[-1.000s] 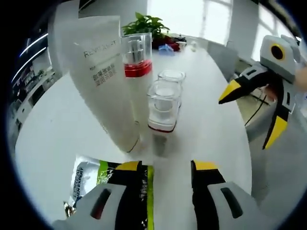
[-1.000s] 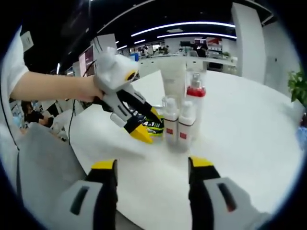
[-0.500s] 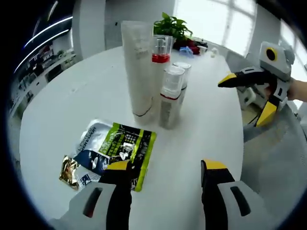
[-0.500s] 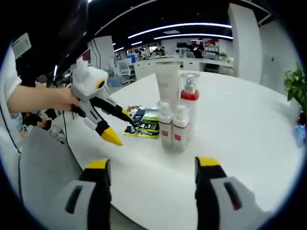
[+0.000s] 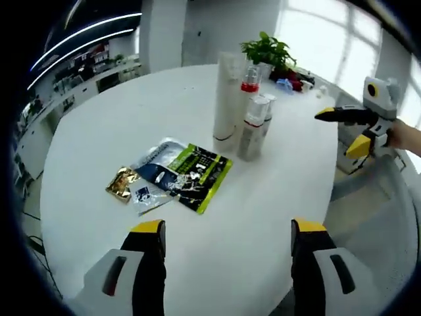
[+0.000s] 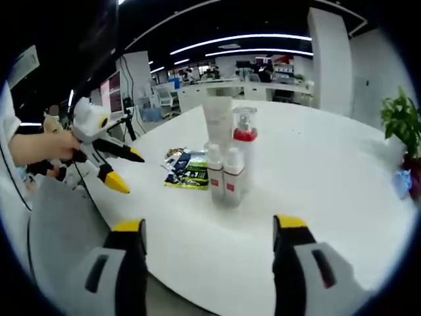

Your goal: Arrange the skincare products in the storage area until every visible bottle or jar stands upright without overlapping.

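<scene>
Four bottles [image 5: 245, 108] stood upright on the bench [image 5: 99, 151], and both tools [image 5: 223, 227] [image 6: 209, 224] were wide open, empty, best kept clear.

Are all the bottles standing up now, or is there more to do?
The tall white tube, the red-collared pump bottle and the two small bottles all stand upright, close together on the table. Both the left gripper and the right gripper are open, holding nothing. The flat sachets lie beside the group.
</scene>
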### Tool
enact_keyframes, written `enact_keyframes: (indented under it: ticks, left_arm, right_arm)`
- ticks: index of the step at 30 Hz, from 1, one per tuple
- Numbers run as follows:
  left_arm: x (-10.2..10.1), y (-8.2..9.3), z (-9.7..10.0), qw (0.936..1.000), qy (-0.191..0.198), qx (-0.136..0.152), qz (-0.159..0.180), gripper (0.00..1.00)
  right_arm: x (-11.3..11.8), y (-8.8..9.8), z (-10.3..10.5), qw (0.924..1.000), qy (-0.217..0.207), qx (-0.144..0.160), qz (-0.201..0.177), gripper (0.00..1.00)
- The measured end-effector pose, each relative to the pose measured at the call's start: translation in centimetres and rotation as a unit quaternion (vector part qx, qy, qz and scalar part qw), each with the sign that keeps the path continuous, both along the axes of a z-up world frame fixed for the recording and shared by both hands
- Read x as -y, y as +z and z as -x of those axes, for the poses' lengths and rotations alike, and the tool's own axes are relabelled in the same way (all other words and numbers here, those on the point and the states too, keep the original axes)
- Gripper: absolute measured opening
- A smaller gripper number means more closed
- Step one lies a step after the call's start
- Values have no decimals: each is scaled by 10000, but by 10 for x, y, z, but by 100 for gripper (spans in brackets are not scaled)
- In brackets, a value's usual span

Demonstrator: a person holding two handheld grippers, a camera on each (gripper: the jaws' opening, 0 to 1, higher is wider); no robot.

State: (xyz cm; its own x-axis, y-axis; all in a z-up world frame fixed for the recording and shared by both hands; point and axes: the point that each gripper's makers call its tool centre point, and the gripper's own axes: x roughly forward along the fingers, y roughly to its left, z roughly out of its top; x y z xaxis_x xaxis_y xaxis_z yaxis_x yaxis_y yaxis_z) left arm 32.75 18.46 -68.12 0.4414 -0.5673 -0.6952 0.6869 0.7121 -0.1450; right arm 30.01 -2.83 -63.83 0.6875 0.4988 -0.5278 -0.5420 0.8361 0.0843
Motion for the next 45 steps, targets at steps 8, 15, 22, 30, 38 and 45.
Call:
enact_keyframes:
  ticks: [8,15,22,30,38,45]
  left_arm:
    - [-18,13,21,9993,349,42,129,79]
    - [-31,21,33,9972,699,51,243,83]
    - [-45,23,45,9950,965,23,268,87]
    - [-53,27,52,9934,1096,94,338,97]
    - [-51,26,55,9935,1093,56,320,97]
    - [-47,25,53,9936,1090,-28,287,97]
  right_arm:
    - [6,8,5,10000,-52,57,-39,83]
    - [7,10,13,9999,-49,66,-60,85]
    - [12,15,19,9999,-56,109,-67,88]
    - [18,18,21,9998,-113,119,-149,93]
    - [20,18,23,9996,-136,106,-210,97]
    - [21,15,24,9996,-165,56,-235,100]
